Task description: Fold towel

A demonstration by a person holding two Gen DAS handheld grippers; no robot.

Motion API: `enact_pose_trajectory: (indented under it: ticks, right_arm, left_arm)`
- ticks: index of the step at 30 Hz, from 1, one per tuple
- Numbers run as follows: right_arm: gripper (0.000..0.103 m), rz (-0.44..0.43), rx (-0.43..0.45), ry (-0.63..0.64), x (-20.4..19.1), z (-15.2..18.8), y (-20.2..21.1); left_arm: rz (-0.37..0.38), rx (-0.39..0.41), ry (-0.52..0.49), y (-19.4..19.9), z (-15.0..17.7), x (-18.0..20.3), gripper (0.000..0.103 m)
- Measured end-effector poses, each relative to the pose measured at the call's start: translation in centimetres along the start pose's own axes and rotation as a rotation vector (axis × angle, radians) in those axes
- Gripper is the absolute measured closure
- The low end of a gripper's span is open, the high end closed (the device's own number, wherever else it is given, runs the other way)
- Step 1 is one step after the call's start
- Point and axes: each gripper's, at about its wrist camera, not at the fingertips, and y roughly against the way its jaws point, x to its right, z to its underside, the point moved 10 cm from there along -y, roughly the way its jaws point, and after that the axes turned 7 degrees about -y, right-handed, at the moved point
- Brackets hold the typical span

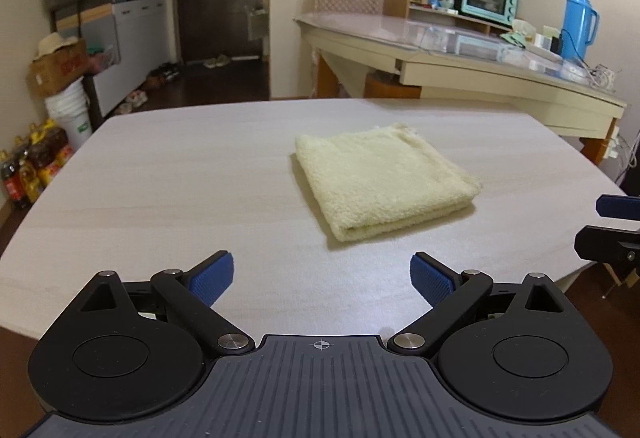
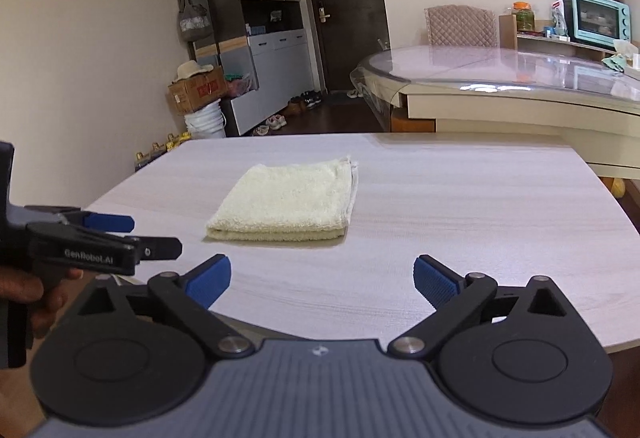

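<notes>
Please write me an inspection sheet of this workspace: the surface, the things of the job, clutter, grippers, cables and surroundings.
Surface: pale wood-grain table, no marks seen.
Job's things: cream towel, folded into a small layered square, lying flat near the table's middle.
Clutter: nothing seen on the table besides the towel.
Grippers: left gripper open, empty, short of the towel; right gripper open, empty, also short of it.
Cables: nothing seen on the table; a dark cord by the blue flask on the far counter.
Surroundings: mint oven, dark door, grey cabinets, shoes on the floor.
</notes>
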Motion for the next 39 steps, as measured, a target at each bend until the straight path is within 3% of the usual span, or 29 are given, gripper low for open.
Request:
enact_pose_trajectory:
  ticks: [28, 32, 39]
  right_arm:
    - [0.001, -0.008, -0.005, 0.012, 0.3, -0.5, -0.7]
    - [0.001, -0.010, -0.017, 0.016, 0.0, -0.2, -1.0]
    - [0.001, 0.024, -0.064, 0.040, 0.0, 0.7, -1.4]
  left_arm:
    - [0.007, -0.023, -0.008, -1.5, 0.3, 1.2, 0.005]
    - [0.018, -0.012, 0.028, -1.8, 0.1, 1.2, 0.005]
    - [-0.047, -0.028, 0.077, -1.5, 0.4, 0.3, 0.000]
